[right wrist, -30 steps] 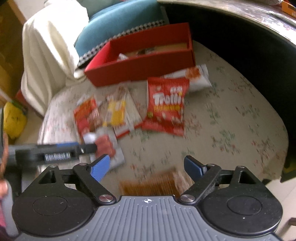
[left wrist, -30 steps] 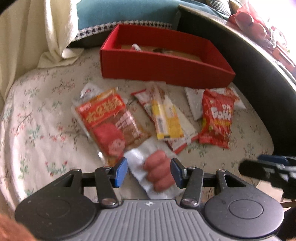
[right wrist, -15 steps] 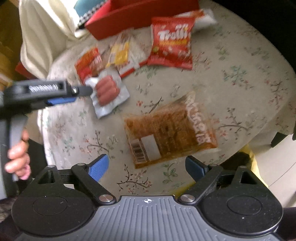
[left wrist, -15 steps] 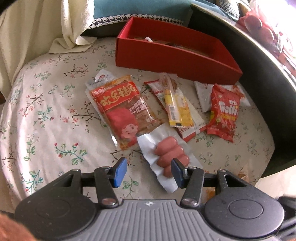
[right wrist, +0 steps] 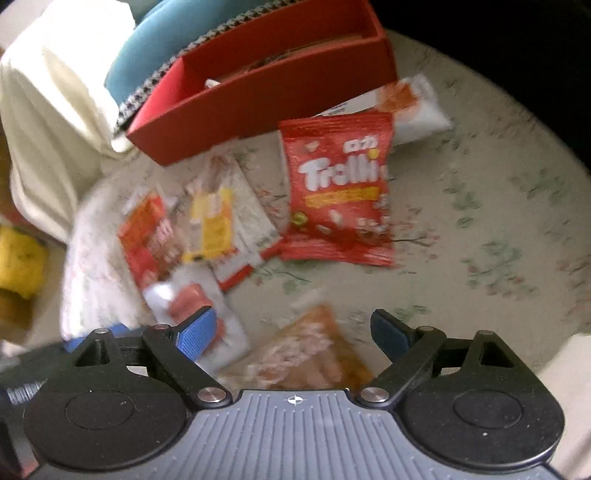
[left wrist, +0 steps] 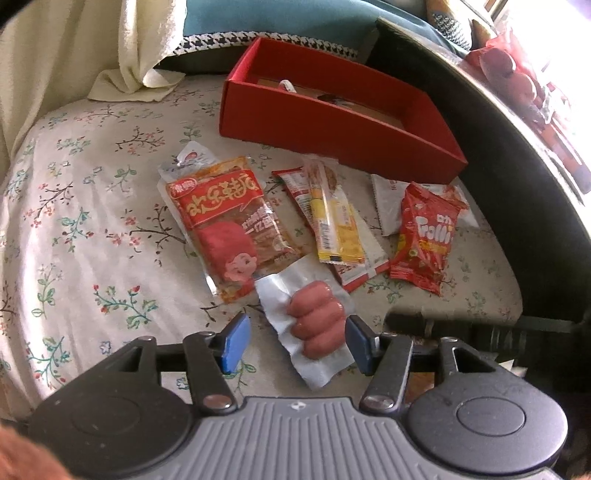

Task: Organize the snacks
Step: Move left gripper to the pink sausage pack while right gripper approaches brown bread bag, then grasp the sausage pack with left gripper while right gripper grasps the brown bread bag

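Observation:
Snack packs lie on a floral cloth before a red box (left wrist: 332, 125), which also shows in the right wrist view (right wrist: 266, 92). My left gripper (left wrist: 295, 343) is open, its blue pads on either side of a clear sausage pack (left wrist: 314, 321). Beyond it lie a red cartoon pack (left wrist: 229, 221), a yellow stick pack (left wrist: 336, 221) and a red Trolli bag (left wrist: 424, 236). My right gripper (right wrist: 295, 332) is open above an orange-brown snack pack (right wrist: 306, 350). The Trolli bag (right wrist: 340, 192) lies ahead of it. The right view is blurred.
A white pack (left wrist: 388, 206) lies under the Trolli bag. A cream cloth (left wrist: 74, 48) and teal cushion (left wrist: 277, 18) stand behind the box. A dark curved table edge (left wrist: 517, 147) runs along the right. A yellow object (right wrist: 18, 266) sits off the left.
My left gripper has moved forward so the sausage pack lies between its pads. My right gripper has dropped low over the orange-brown pack and tilted towards the box.

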`<action>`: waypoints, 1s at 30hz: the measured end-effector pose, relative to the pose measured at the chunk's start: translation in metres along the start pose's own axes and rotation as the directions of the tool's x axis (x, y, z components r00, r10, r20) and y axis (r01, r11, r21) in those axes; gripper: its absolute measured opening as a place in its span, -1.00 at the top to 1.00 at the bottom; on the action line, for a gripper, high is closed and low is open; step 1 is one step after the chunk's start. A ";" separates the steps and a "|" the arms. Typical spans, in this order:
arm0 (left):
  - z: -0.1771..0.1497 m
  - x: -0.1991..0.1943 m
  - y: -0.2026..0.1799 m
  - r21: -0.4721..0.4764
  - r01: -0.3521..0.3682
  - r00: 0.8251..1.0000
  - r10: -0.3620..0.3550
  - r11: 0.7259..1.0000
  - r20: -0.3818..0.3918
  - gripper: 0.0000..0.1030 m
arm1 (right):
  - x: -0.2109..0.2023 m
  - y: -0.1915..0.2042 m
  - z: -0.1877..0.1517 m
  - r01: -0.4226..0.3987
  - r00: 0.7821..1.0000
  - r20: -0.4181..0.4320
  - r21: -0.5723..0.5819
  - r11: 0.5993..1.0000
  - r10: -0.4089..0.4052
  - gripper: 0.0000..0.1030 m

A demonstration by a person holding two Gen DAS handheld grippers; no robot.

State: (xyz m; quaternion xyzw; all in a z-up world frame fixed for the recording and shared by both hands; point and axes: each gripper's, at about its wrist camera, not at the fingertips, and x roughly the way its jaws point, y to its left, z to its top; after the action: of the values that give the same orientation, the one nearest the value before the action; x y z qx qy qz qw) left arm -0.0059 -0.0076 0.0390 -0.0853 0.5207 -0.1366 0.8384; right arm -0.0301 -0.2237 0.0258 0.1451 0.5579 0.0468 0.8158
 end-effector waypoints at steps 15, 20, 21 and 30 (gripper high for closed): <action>-0.003 0.018 0.002 -0.006 -0.064 0.997 0.064 0.998 -0.043 0.03 | 0.022 0.039 -0.035 0.068 0.989 -0.091 -0.449 0.891 -0.121 -0.94; -0.004 0.024 0.002 0.002 -0.081 0.995 0.081 0.997 -0.058 0.02 | -0.001 0.035 -0.028 0.009 0.993 -0.100 -0.464 0.886 -0.063 -0.95; -0.004 0.025 0.002 0.003 -0.082 0.995 0.082 0.997 -0.060 0.02 | -0.003 0.037 -0.032 0.006 0.991 -0.110 -0.499 0.867 -0.070 -0.97; -0.003 0.029 -0.004 0.006 -0.049 0.997 0.049 0.999 -0.067 0.02 | 0.013 0.041 -0.052 0.023 0.977 -0.147 -0.641 0.767 -0.152 -0.65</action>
State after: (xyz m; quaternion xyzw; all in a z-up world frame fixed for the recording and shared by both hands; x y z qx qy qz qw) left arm 0.0032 -0.0204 0.0139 -0.0658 0.5502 -0.1199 0.8237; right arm -0.0700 -0.1718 0.0085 -0.1706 0.5906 0.2081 0.7608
